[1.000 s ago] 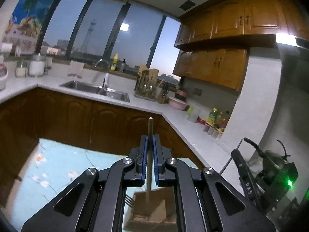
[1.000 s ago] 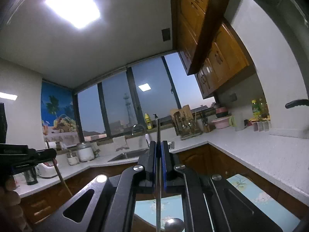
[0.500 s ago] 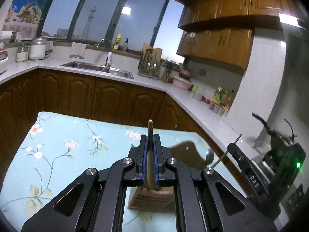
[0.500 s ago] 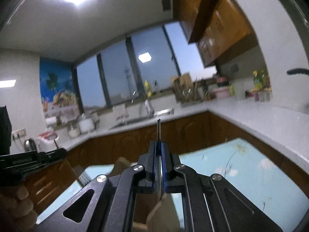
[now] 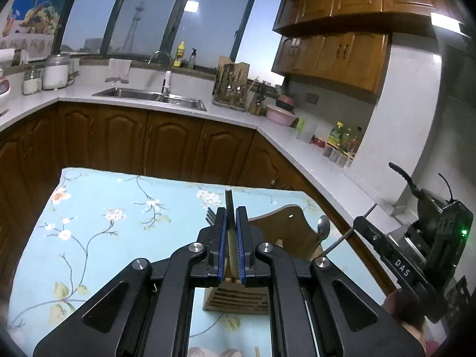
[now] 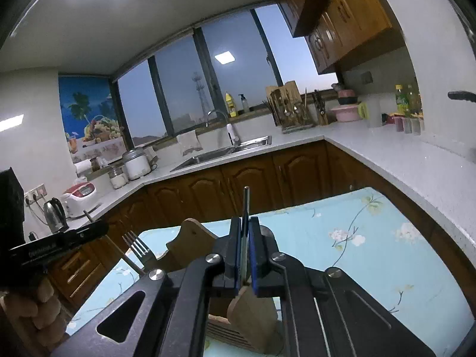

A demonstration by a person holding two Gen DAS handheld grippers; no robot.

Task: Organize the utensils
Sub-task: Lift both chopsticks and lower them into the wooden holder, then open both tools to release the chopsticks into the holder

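Left wrist view: left tongs opening around a flat wooden handle, its fork tines steel

I'm in a home kitchen: steel sink with faucet under big windows, brown wood cabinets above and below a pale L-shaped counter, rice cooker, kettle, oil bottles, floral-cloth table.
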